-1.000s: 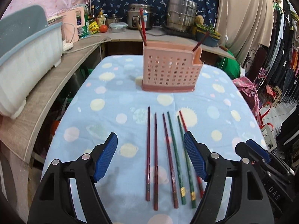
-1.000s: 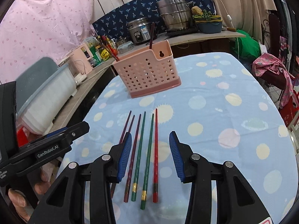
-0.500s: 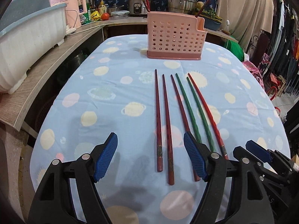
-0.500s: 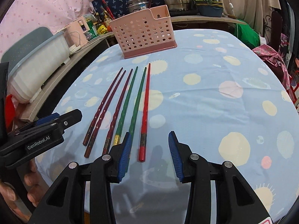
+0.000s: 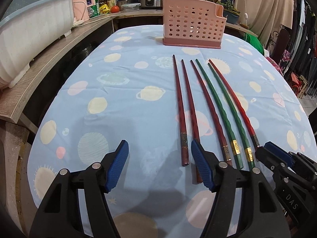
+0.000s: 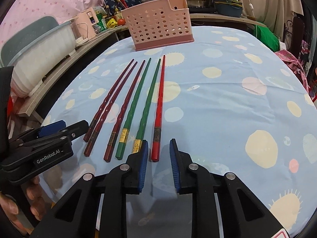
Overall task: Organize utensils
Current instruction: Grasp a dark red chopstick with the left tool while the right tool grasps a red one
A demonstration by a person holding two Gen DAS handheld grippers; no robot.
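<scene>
Chopsticks lie side by side on the tabletop [image 5: 122, 107], six of them in a loose fan on its blue cloth printed with planets: three dark red chopsticks [image 5: 179, 107] on the left, two green chopsticks [image 6: 138, 97] next, and one bright red chopstick [image 6: 160, 107] on the right, all with their thin tips toward the pink holder [image 5: 193, 25] that stands upright at the far end, well apart from them. More chopsticks stick up out of that holder. In the right wrist view the right gripper [image 6: 158, 162] sits low over the near end of the row with its jaws narrow and closing; the butt of the bright red chopstick lies just ahead of the gap between the blue pads [image 6: 143, 162], and nothing is pinched yet, while the left pad overlaps the end of the nearer green chopstick. The left gripper [image 5: 158, 166] hangs fairly wide over the left side of the row, its jaws also closing, with the thick end of the leftmost dark red chopstick lying in the gap and the second one running behind its right pad; neither pad presses on them. A white tub [image 5: 33, 45] rests on the wooden shelf [image 5: 39, 73] along the left.
</scene>
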